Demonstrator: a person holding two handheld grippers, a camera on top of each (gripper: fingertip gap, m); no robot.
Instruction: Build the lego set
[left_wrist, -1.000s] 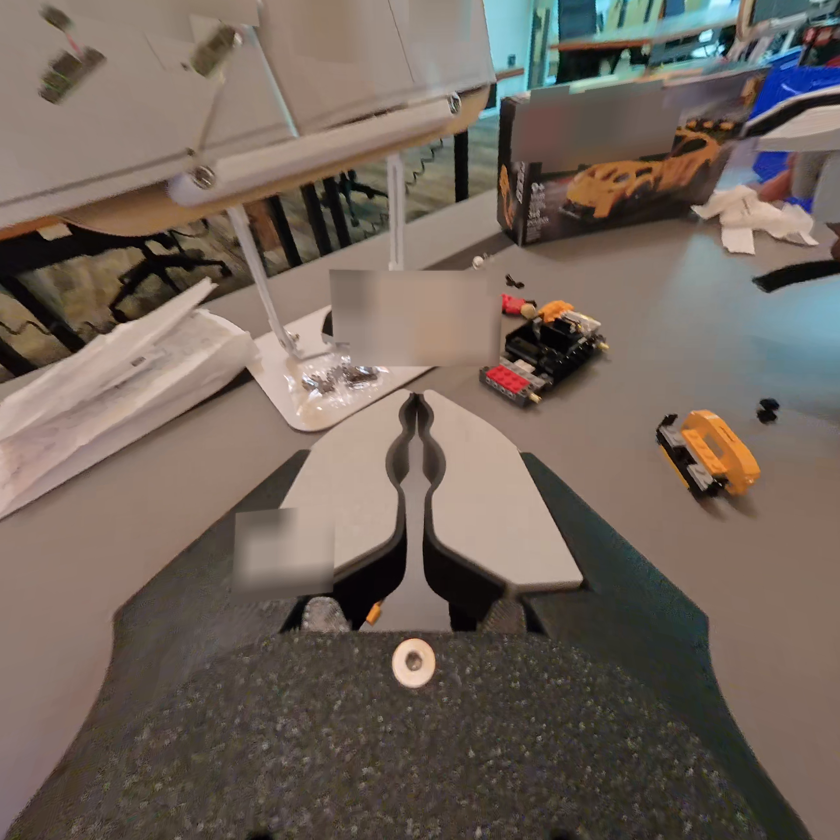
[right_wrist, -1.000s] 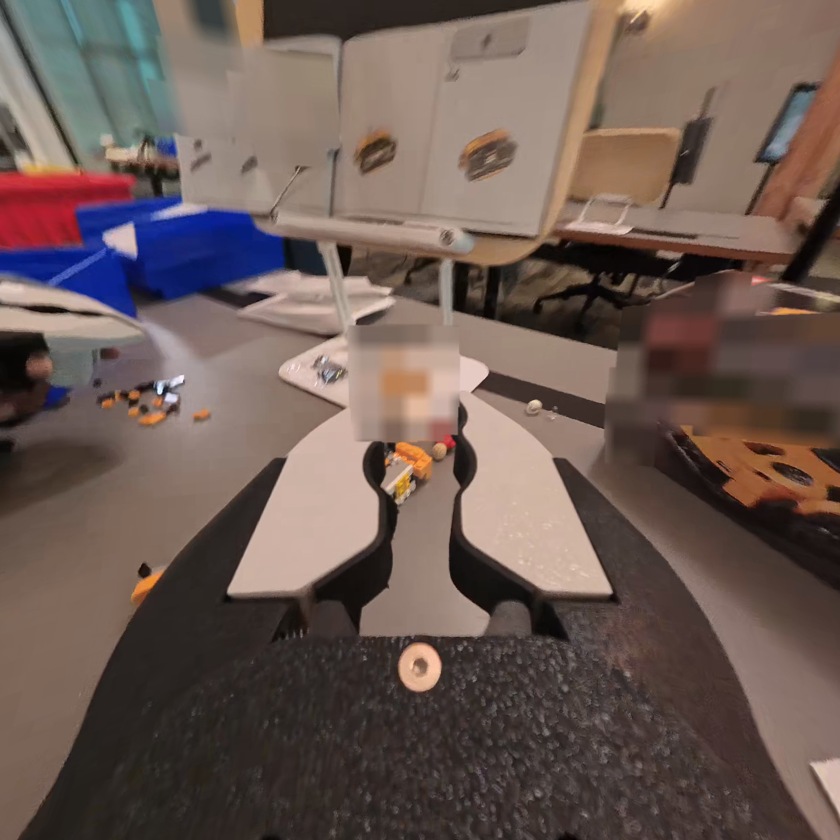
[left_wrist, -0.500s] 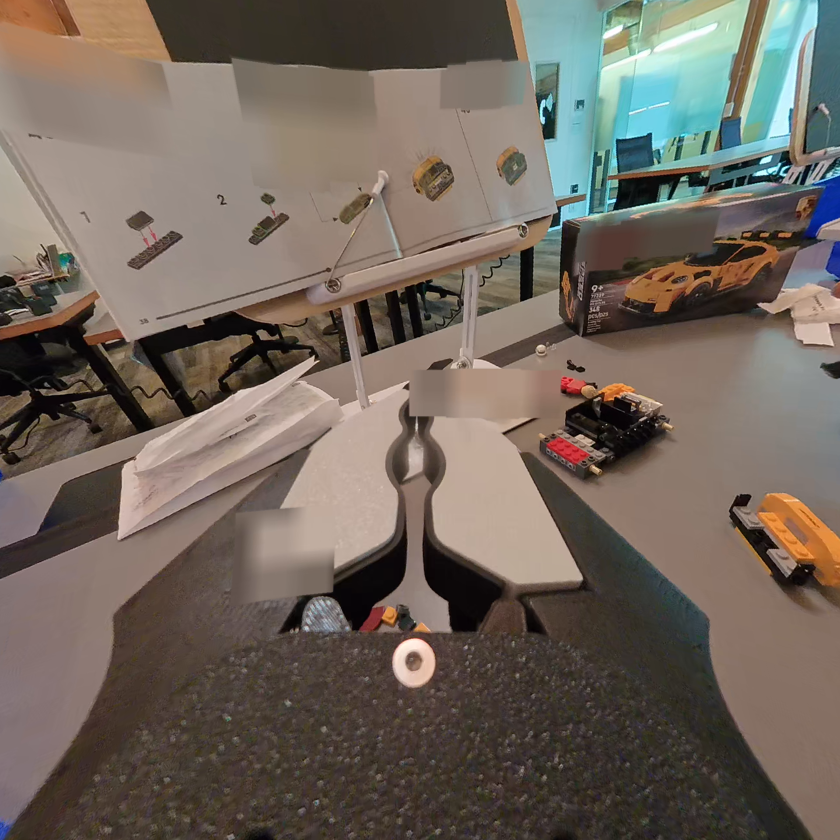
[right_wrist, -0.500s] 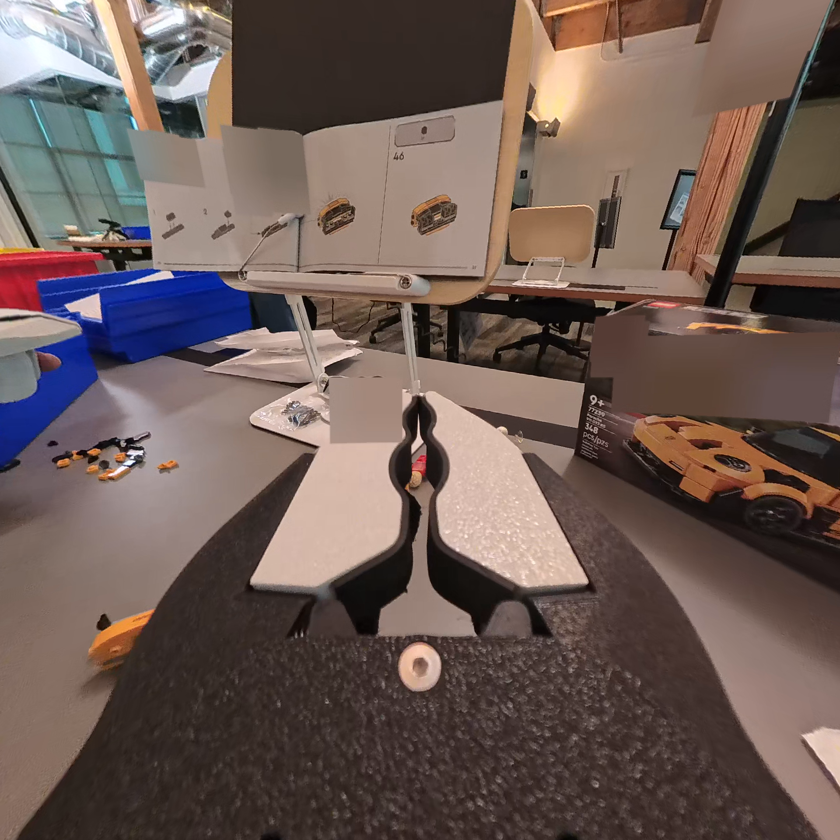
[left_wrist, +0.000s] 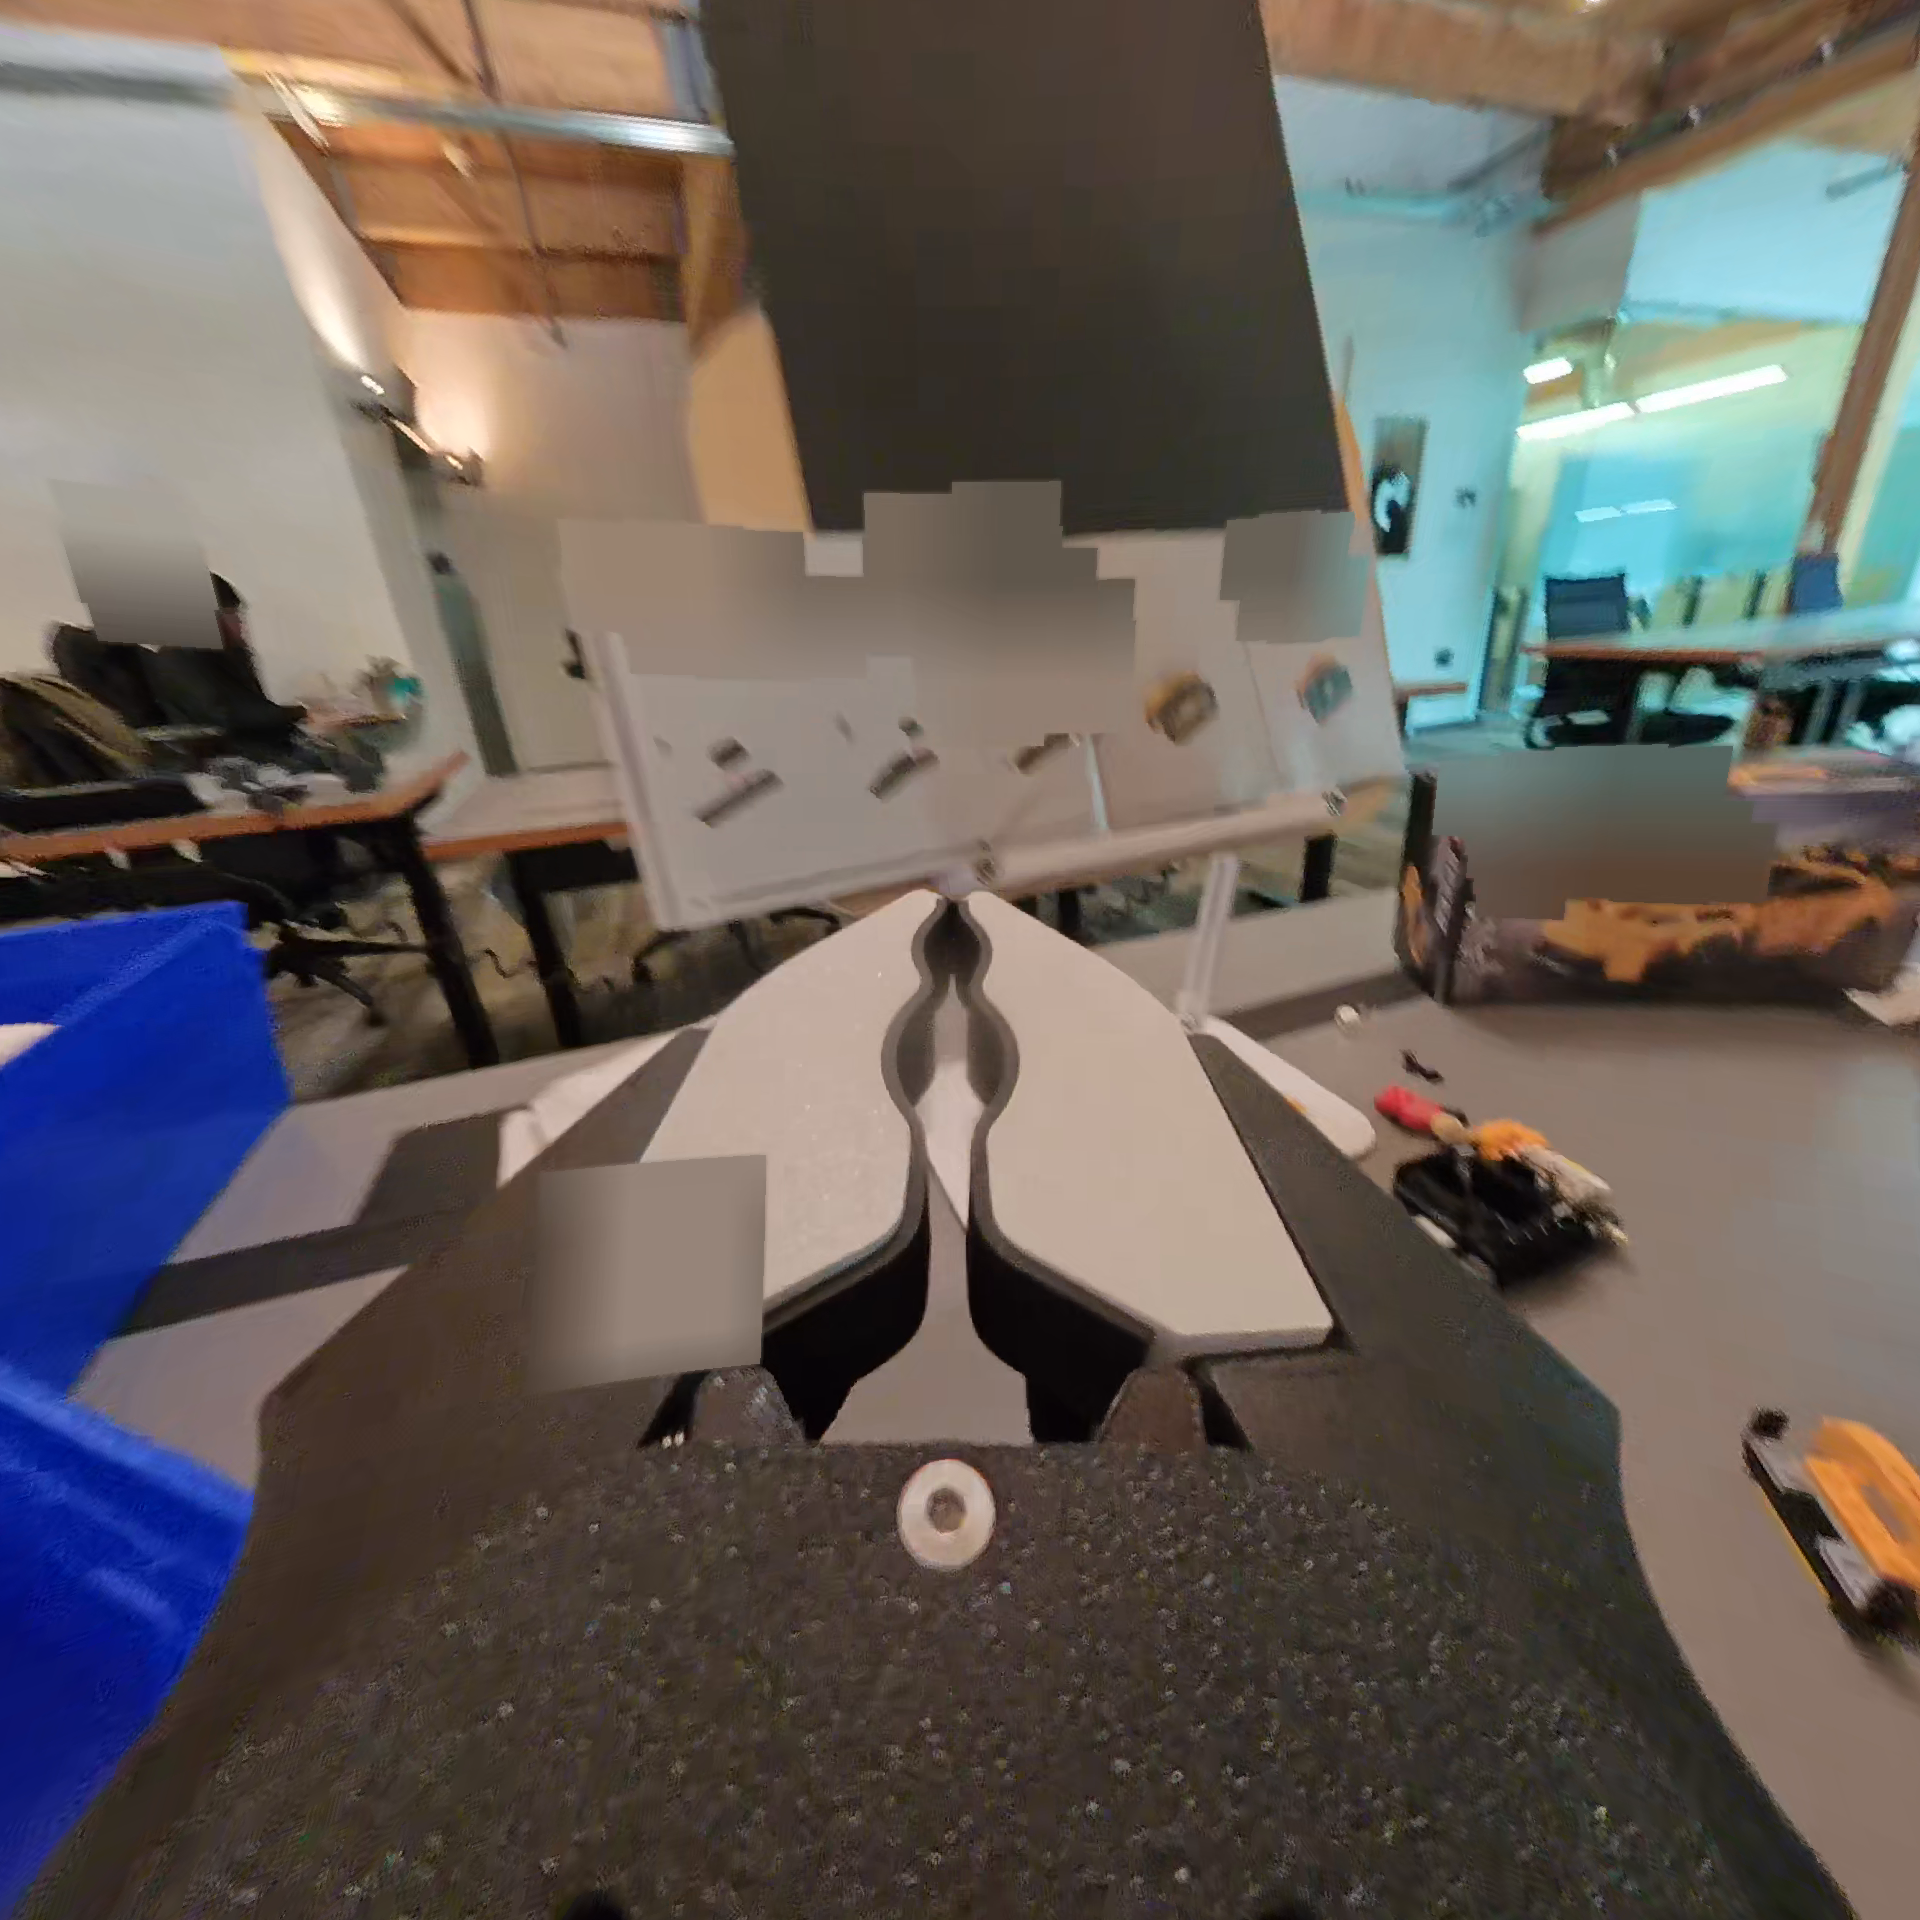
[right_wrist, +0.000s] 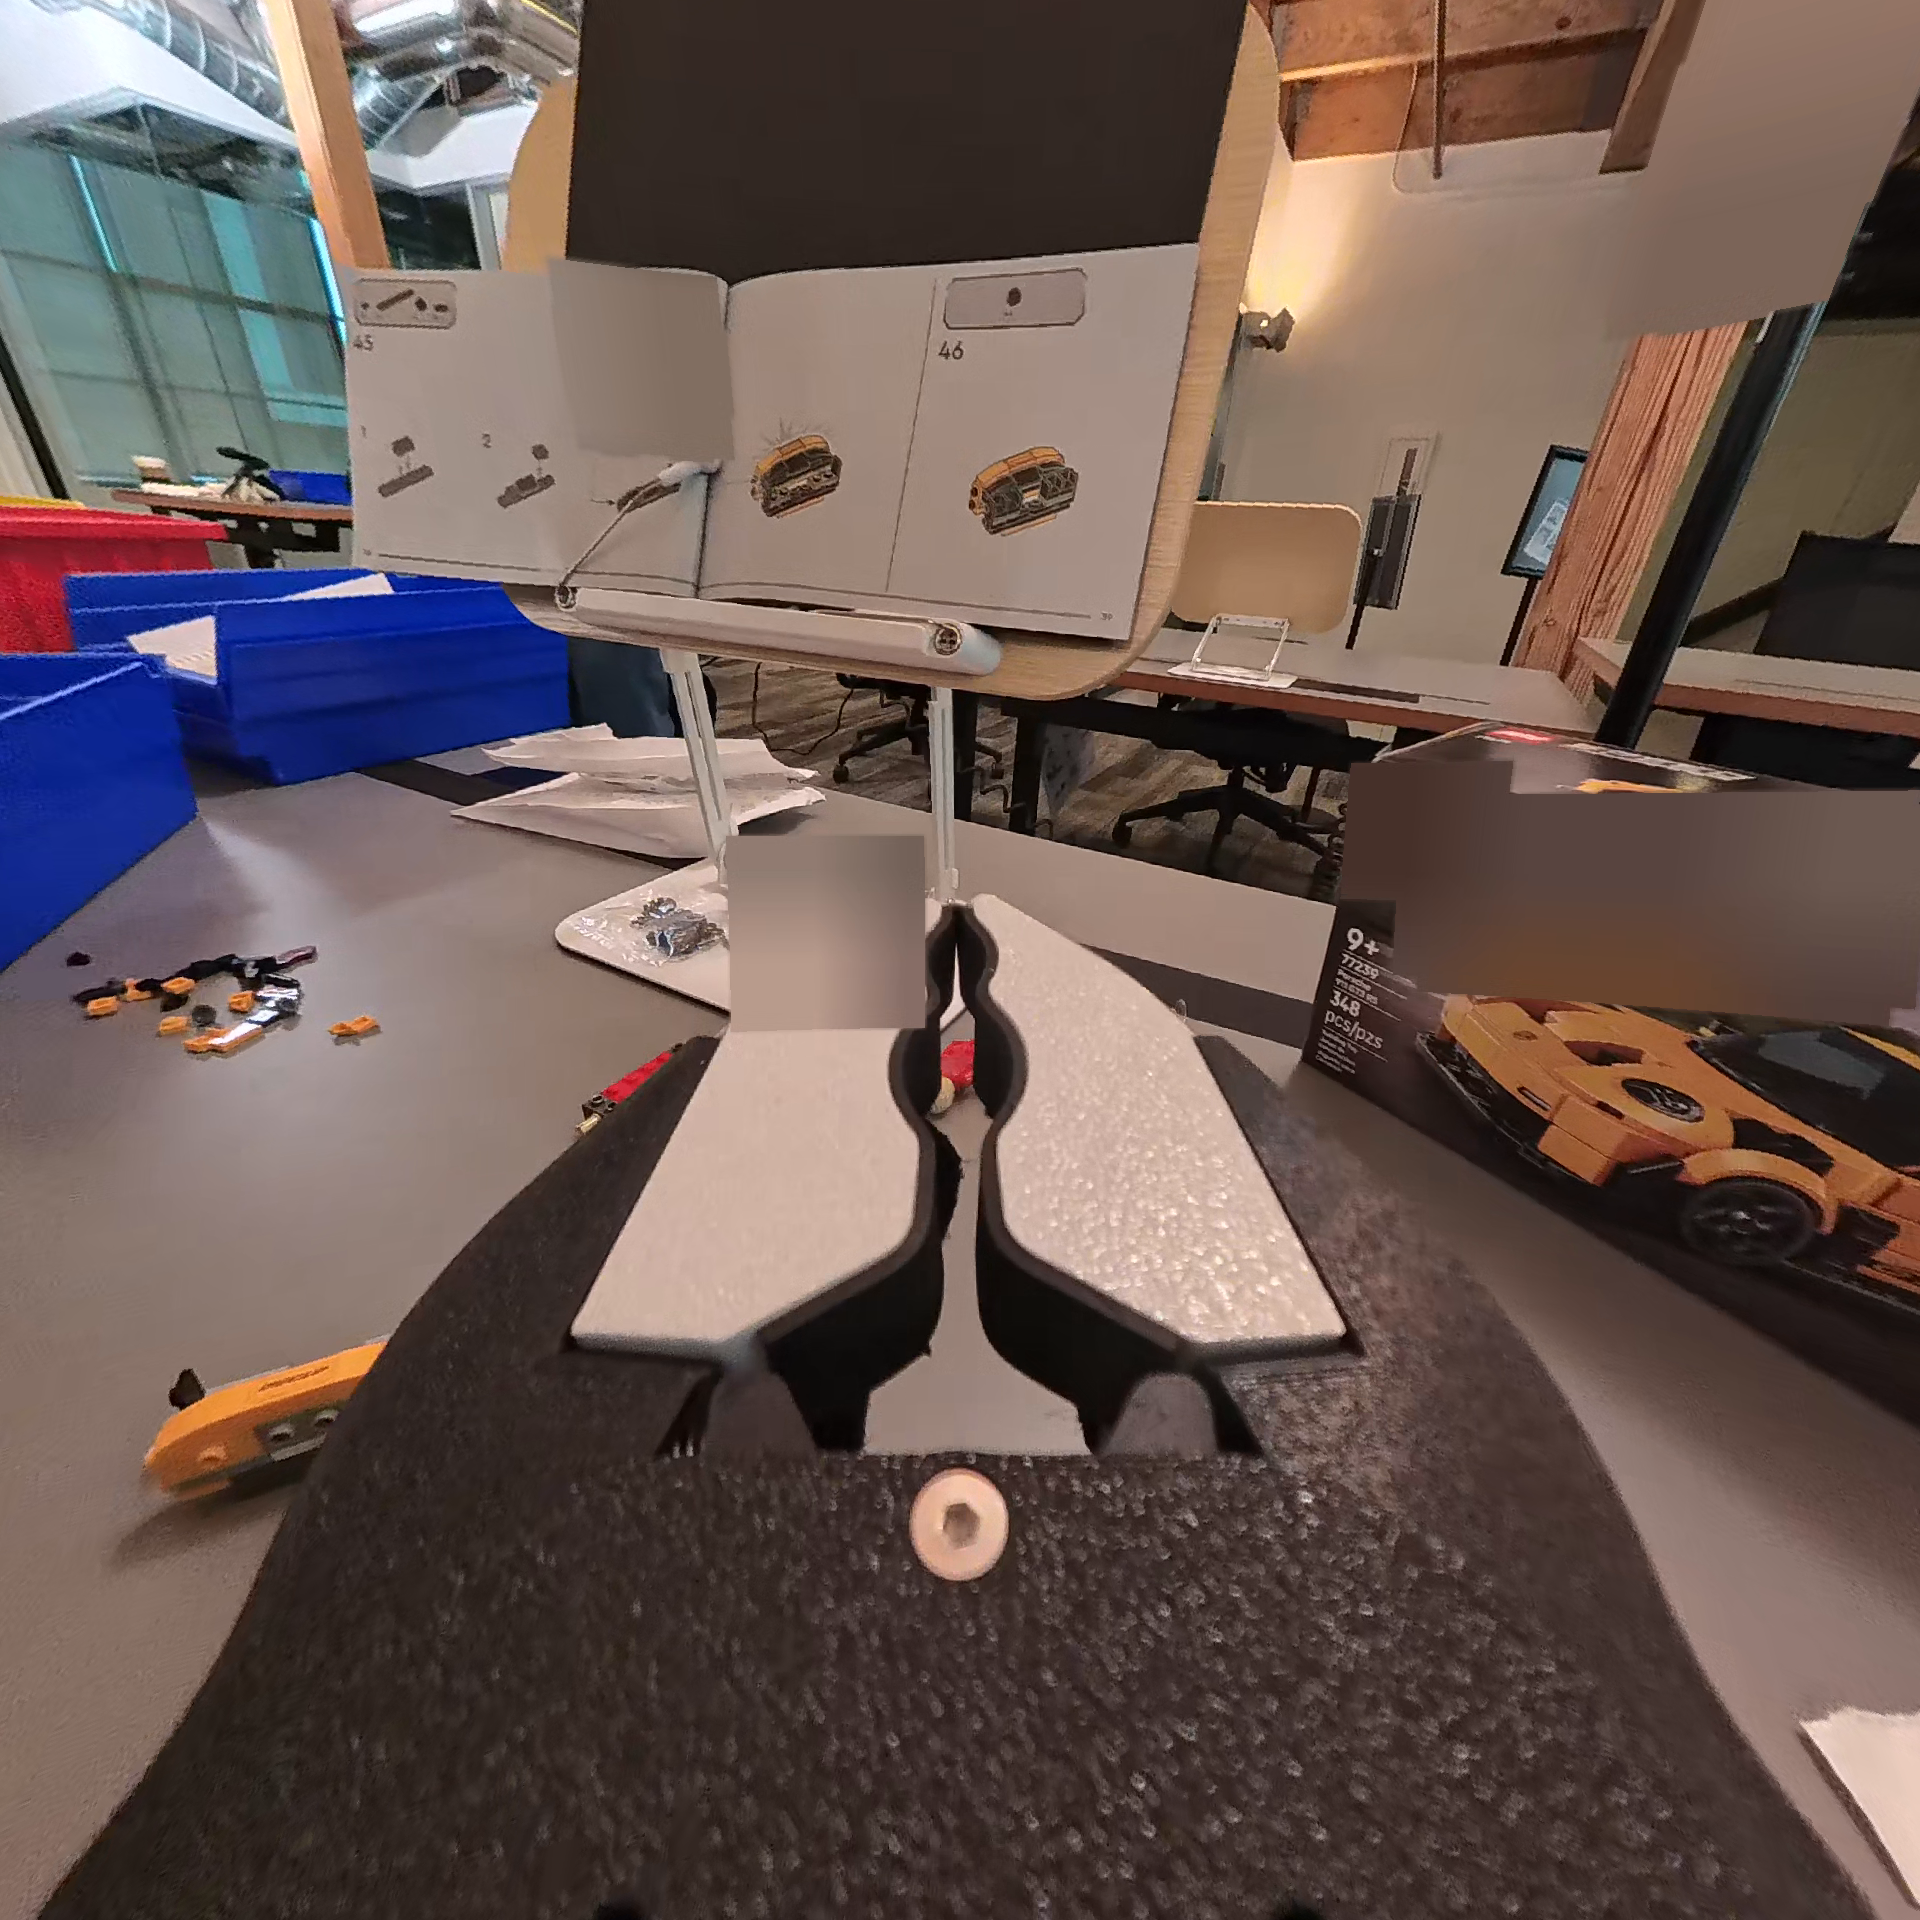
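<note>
While both tongs are raised toward the manual (right_wrist: 790, 436) on its stand, we judge that we are reading the next step rather than fitting anything. Our left tongs (left_wrist: 951, 914) are clenched tip to tip on nothing, and our right tongs (right_wrist: 956, 920) are likewise pressed together and empty. The task's things lie on the table (right_wrist: 364, 1174): in the left view the black chassis (left_wrist: 1496, 1210) sits ahead and to the right of the left tongs, and the orange body piece (left_wrist: 1849, 1517) lies farther right and nearer us. In the right view loose parts (right_wrist: 208, 997) are scattered well to the left of the right tongs, with the box (right_wrist: 1621, 1101) to their right and blue bins (right_wrist: 312, 665) far left. The next move, we think, calls for choosing the small parts the page shows, lowering one pair of tongs to the pile and opening it over a single piece. Compared with a second ago, both views have tilted up from the table to the page. The left tongs have also swung left, so a blue bin now fills their left edge, and the right tongs, then parted, have since closed.
</note>
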